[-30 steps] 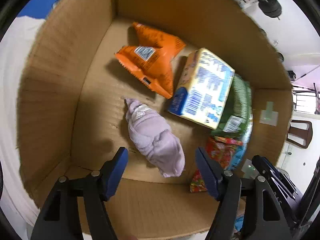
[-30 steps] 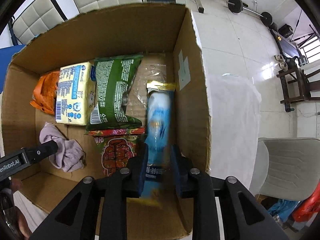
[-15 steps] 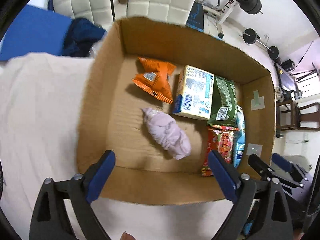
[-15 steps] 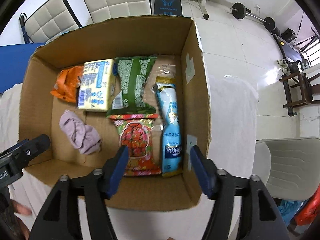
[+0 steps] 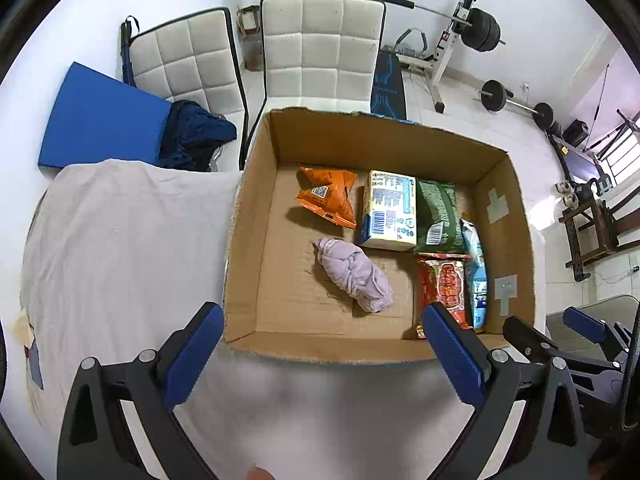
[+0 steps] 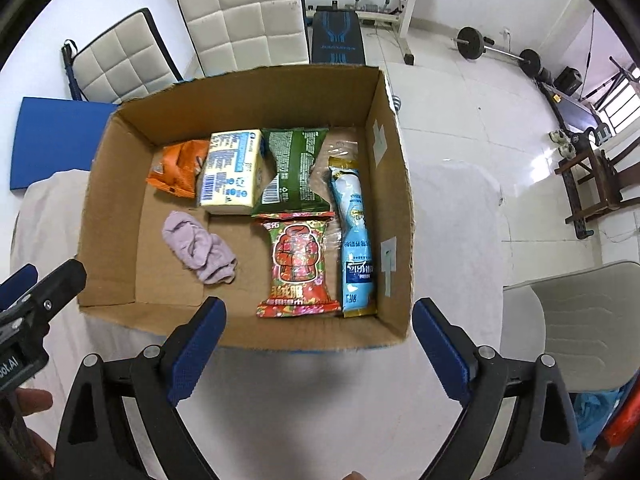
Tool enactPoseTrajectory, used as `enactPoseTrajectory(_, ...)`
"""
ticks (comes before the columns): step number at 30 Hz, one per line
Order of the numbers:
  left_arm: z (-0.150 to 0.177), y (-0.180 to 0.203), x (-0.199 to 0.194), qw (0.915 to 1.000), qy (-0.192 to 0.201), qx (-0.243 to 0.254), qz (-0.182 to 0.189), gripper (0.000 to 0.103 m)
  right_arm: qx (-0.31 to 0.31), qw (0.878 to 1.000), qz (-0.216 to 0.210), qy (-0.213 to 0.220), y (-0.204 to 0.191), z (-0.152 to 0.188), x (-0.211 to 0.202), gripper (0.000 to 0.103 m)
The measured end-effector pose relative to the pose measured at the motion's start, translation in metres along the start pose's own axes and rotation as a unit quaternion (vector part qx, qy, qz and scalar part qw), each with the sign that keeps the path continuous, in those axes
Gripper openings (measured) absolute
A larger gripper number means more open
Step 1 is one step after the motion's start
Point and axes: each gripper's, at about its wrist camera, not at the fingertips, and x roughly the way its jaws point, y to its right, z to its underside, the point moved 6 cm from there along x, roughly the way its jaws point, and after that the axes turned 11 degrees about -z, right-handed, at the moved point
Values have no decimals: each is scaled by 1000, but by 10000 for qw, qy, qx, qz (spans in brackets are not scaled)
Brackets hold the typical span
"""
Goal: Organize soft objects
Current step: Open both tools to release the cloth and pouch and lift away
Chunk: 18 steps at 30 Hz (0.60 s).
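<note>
While both grippers hang above the near edge of the cardboard box (image 6: 394, 184), neither is holding anything: the left gripper (image 5: 320, 354) has its blue-padded fingers (image 5: 192, 354) spread wide, and the right gripper (image 6: 318, 344) is just as released, fingers (image 6: 440, 350) far apart with nothing between them.

Everything soft is sitting inside the box, which rests on a counter (image 5: 120, 248) draped in a white cloth. Along the far side, left to right, there's an orange snack bag (image 6: 178, 170), a yellow tissue pack (image 6: 232, 172) touching it, then a green packet (image 6: 294, 172) pressed up against the tissue pack. In front of the green packet lies a red snack bag (image 6: 298, 264), its top edge tucked just under the green one's bottom edge. A long light-blue pouch (image 6: 354, 240) runs lengthwise along the right wall, right beside the red bag. The crumpled lilac cloth (image 6: 198, 248) lies on the bare box floor in the left half, a little apart from the tissue pack and well clear of the red bag.

From the right wrist camera you can see the tip of the left gripper poking in at the left edge, just outside the box. Behind the box are two white padded chairs (image 5: 320, 44) and a weight bench (image 6: 338, 38).
</note>
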Motion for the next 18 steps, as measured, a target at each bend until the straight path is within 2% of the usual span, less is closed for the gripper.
enactPoseTrajectory(9, 13, 0, -56, 9991, 413, -65, 95, 102, 74, 9992, -237, 305, -1, 17, -48, 96)
enactPoseTrajectory(18, 48, -3, -138, 9957, 921, -98, 26, 102, -69, 9954, -420, 856, -7, 60, -130, 96)
